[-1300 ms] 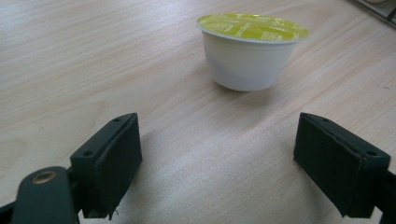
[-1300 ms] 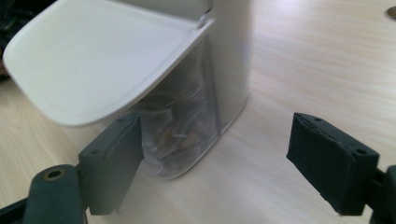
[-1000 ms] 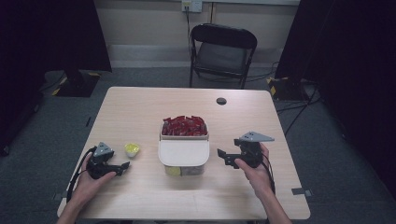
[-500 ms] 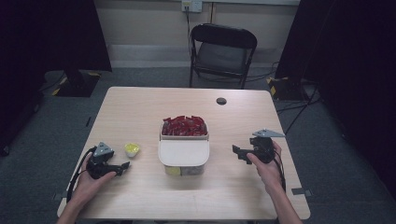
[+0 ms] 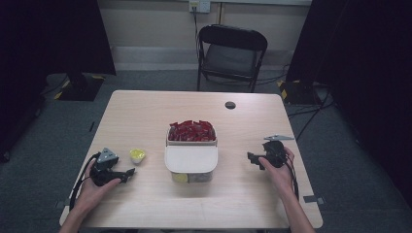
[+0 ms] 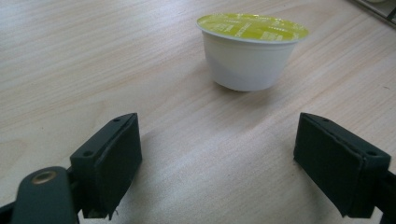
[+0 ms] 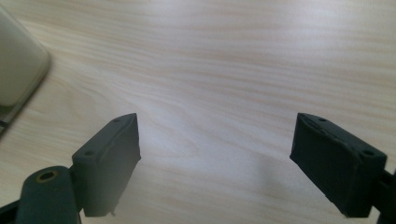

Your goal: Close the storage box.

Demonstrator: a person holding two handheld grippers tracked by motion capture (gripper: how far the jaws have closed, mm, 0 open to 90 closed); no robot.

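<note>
Two spread claws on the counter, with a small yellow-lidded cup ahead of the left one.

The left claw (image 6: 219, 163) rested low over the counter (image 5: 145, 111) with its jaws spread wide and nothing between them; the small white cup (image 6: 251, 49) with its yellow foil lid stood upright just beyond the jaw tips, slightly toward the right-hand jaw, clear of both pads. In the high view the cup (image 5: 137, 155) sat near the left claw (image 5: 127, 172), between it and the lidded container (image 5: 191, 162) holding red packets (image 5: 191, 131). The right claw (image 7: 217, 161), its jaws having just opened and now spread over bare wood, lay well apart from the cup, on the container's far side.
</note>
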